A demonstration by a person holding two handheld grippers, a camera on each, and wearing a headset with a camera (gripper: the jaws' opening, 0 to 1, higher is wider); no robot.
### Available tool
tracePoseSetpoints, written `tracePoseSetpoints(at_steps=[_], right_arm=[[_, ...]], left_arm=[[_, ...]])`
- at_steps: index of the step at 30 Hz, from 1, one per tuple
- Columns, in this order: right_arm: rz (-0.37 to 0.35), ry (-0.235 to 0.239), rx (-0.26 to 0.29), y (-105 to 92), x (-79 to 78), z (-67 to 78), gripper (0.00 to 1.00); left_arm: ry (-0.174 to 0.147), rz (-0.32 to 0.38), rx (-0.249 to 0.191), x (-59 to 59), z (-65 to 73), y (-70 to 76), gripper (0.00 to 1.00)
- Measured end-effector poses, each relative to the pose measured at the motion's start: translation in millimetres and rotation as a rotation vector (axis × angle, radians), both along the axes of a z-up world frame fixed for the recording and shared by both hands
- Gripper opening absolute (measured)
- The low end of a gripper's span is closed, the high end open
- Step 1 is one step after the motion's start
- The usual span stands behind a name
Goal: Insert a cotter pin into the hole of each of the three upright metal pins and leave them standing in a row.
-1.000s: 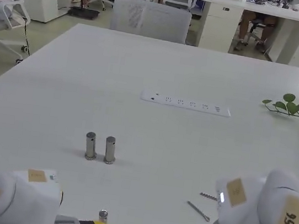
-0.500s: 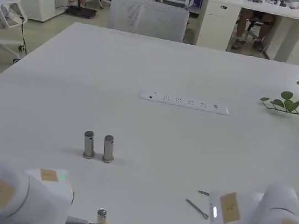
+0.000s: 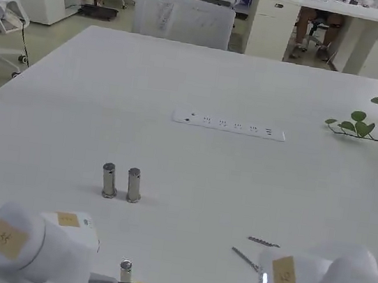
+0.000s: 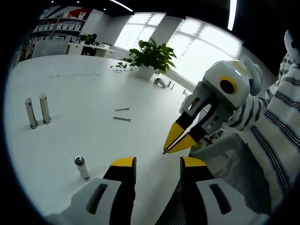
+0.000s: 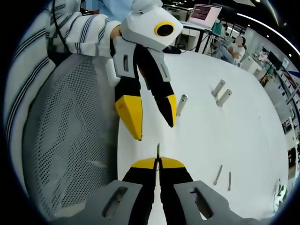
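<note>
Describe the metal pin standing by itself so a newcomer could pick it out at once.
On the large white table, find the two short upright silver metal pins side by side, left of centre. Come toward the near edge from them to a third upright silver pin. It alone stands without a partner, nearest the person.

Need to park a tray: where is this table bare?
Bare: the stretch beyond the power strip, and the band between it and the two upright pins. Crowded: the near edge, with the third pin, loose cotter pins, left gripper and right gripper.
</note>
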State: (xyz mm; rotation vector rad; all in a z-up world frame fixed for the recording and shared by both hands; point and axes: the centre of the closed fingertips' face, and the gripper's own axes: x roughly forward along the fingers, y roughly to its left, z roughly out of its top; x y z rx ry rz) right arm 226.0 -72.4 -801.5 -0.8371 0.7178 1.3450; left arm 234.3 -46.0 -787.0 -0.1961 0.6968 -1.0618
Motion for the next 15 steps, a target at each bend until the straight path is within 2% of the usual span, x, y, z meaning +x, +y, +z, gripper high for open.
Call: tracePoseSetpoints(at_steps=[4, 15], right_arm=[[-0.008, -0.016, 0.006, 1.7, 1.5, 0.9, 0.02], [-0.01, -0.048, 0.008, 4.6, 3.8, 3.6, 0.02]], left_arm=[[-0.008, -0.007, 0.009, 0.1, -1.1, -1.0, 0.32], [-0.004, 0.004, -0.018, 4.9, 2.2, -4.7, 0.27]])
